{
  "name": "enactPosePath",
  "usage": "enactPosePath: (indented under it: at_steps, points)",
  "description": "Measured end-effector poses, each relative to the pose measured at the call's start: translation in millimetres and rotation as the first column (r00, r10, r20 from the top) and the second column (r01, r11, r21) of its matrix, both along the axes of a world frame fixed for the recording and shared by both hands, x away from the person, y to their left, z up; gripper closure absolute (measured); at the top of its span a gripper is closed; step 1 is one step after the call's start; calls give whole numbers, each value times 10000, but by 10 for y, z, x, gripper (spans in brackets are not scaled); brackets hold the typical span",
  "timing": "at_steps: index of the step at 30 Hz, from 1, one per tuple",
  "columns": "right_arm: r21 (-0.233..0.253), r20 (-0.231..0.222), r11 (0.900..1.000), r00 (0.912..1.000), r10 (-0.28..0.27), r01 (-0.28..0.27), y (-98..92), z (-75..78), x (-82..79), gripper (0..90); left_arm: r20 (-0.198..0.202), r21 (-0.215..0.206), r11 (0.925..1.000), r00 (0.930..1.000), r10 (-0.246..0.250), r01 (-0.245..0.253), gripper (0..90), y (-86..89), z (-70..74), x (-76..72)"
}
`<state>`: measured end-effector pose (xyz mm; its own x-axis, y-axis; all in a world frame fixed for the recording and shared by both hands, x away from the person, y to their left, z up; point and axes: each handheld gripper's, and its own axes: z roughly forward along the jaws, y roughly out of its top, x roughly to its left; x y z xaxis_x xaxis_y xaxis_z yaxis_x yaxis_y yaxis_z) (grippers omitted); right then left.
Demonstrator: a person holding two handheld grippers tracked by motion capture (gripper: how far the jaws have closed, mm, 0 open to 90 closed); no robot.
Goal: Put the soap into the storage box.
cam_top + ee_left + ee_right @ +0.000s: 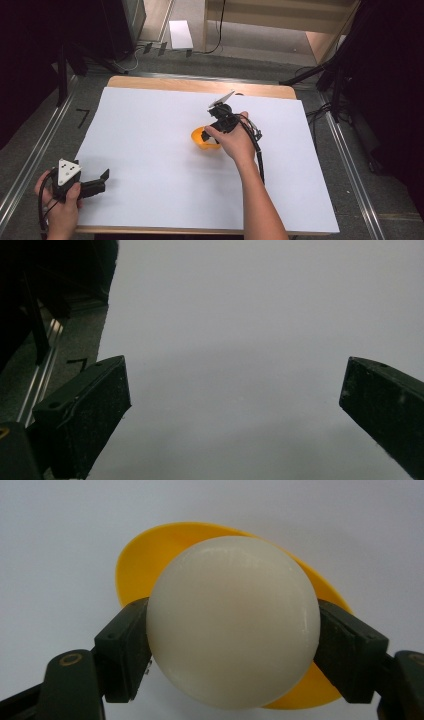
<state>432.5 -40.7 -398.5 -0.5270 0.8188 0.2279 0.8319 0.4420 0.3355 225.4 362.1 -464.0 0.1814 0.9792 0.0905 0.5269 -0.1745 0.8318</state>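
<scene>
The right gripper (235, 645) is clamping a white ball (233, 622), one black jaw pressing on each side of it at about its widest part. In the right gripper view the ball is sitting squarely between the jaws, and a yellow-orange bowl (150, 555) is showing directly behind and beneath it, its rim curving out past the ball on both sides. Whether the ball is resting in the bowl or being held just clear of it cannot be told.

In the high view the right gripper (212, 136) is reaching over the bowl (199, 138) near the middle of the white sheet (150, 150) covering the table, with the right hand (235, 142) wrapping the gripper's body and the grey plate (221, 99) tilting up behind it. The ball itself is hidden under the gripper there.

The left gripper (100, 181) is lying low at the near left corner of the sheet, well apart from the bowl, held by the left hand (62, 202). In the left gripper view its jaws are standing wide apart over bare white sheet (250, 340), with nothing between them.
</scene>
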Motion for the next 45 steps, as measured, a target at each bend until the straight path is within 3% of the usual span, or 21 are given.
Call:
enactPosePath:
  at_steps: [11,21,26,34,45]
  points:
    - [-126,-222,9996,9995,-236,233,-11,-100,14,241,-38,-17,10000,10000,9,-9,3,-1,1,1]
    - [-470,-293,9988,9995,-136,122,12,-151,12,239,-43,-11,10000,10000,-2,2,3,0,1,0]
    - [-623,241,9977,9994,-236,251,20,-70,-25,203,-34,-40,10000,10000,-7,7,3,2,1,1]
    - [-507,422,9963,9968,-675,696,-119,54,-67,81,-55,-38,10000,10000,-1,1,3,1,2,1]
    - [-157,722,9952,9928,-954,968,-420,194,-175,89,-41,20,10000,10000,-5,5,3,-2,0,2]
